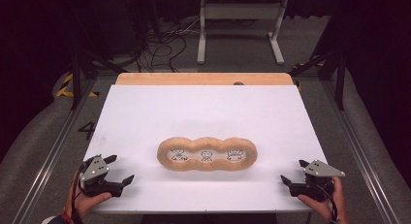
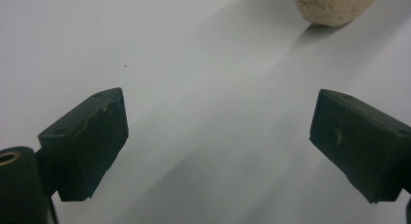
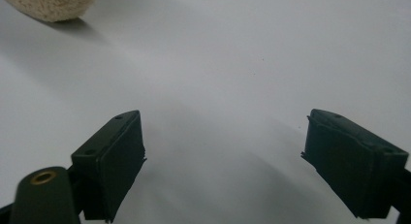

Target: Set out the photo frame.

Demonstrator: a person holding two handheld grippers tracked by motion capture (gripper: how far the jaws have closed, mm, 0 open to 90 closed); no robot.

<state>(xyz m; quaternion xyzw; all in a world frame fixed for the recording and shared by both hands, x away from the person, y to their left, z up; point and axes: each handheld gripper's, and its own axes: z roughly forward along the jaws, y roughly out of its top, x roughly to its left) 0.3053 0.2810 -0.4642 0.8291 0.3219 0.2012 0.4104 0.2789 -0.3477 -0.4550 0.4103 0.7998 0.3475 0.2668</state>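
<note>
Both black two-jaw grippers rested at the near edge of the white table sheet [image 1: 203,112], each held in a hand of the person. Seen from the high view, the left gripper [image 1: 119,168] sat at the near left corner with its jaws spread wide and nothing between them, its grey three-cornered plate facing up. At the near right corner the right gripper [image 1: 294,171] mirrored it, jaws likewise parted and empty, both grippers angled inward toward the middle of the sheet.

Between them, a little farther from the person, lay the tan cork-like three-ring frame [image 1: 207,153], a long piece shaped like three joined loops. It lay flat on the sheet, well apart from either gripper. Inside each of its three openings a small black line drawing showed on a white ground; the figures were too small to make out.

From the left gripper view, the frame's rounded tan end [image 2: 334,6] appeared at the upper right beyond the wide-set jaws. From the right gripper view, its other end [image 3: 51,3] sat at the upper left. A wooden tabletop edge [image 1: 203,78] showed beyond the far side of the sheet.
</note>
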